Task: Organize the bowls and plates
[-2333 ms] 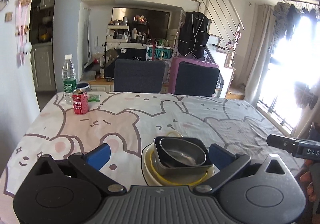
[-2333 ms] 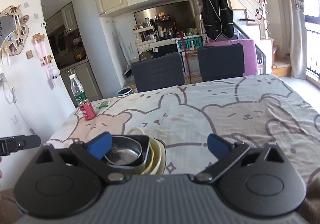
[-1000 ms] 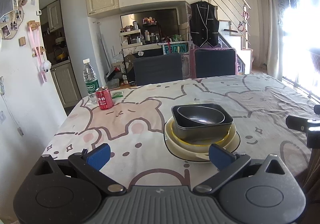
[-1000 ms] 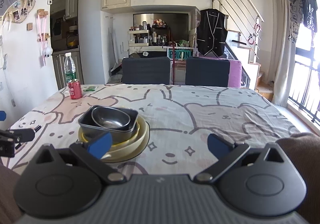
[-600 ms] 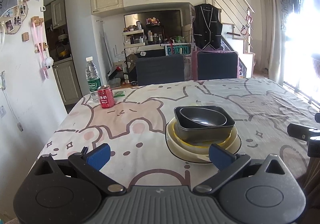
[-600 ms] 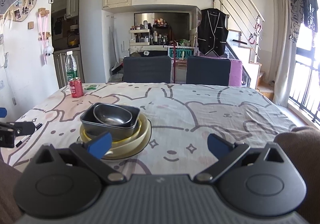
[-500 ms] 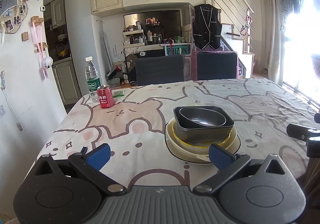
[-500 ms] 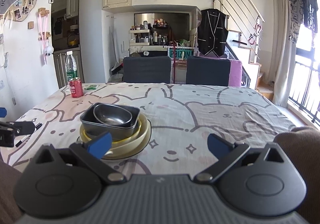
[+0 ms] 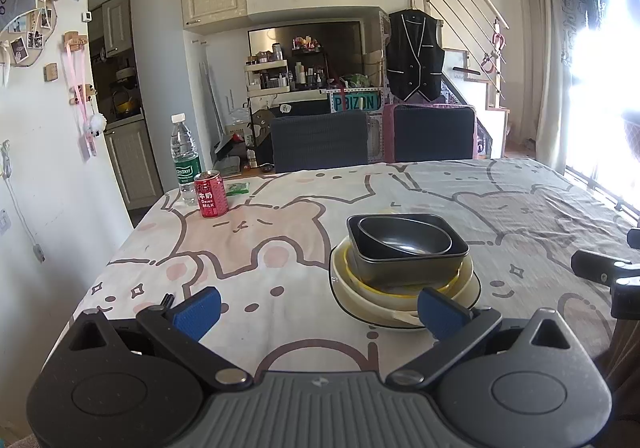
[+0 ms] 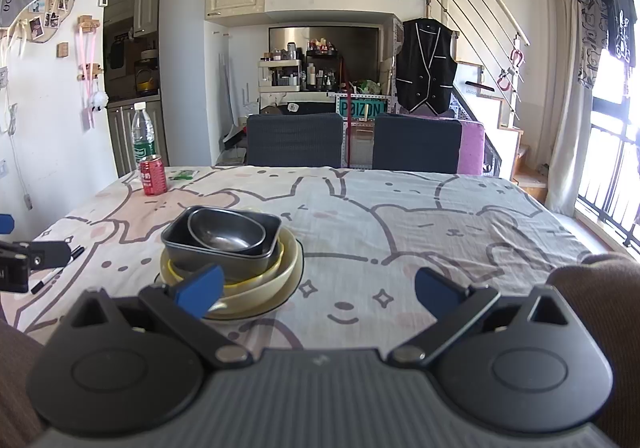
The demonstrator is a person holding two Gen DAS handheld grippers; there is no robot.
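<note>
both tools hang spread and empty at the near edge of the table (image 9: 280,320). the stack (image 9: 404,264) sits just ahead of the left tool (image 9: 318,308), toward its right finger, and ahead-left of the right tool (image 10: 318,288). it looks already nested: oval bowl (image 10: 226,234) in the square pan (image 10: 188,244) on plates (image 10: 288,268). best lift the top bowl by its rim, slowly, steadying the pan underneath.

Each handheld gripper is built alike: the left gripper (image 9: 318,306) and right gripper (image 10: 318,284) have a ribbed grey centre body flanked by two rounded black housings with triangular cut-outs. Slim black link arms pivot on silver screws. Their fingers (image 9: 198,307) end in blue textured pads (image 10: 434,288), and brown sleeves (image 10: 600,276) edge the right view.
</note>
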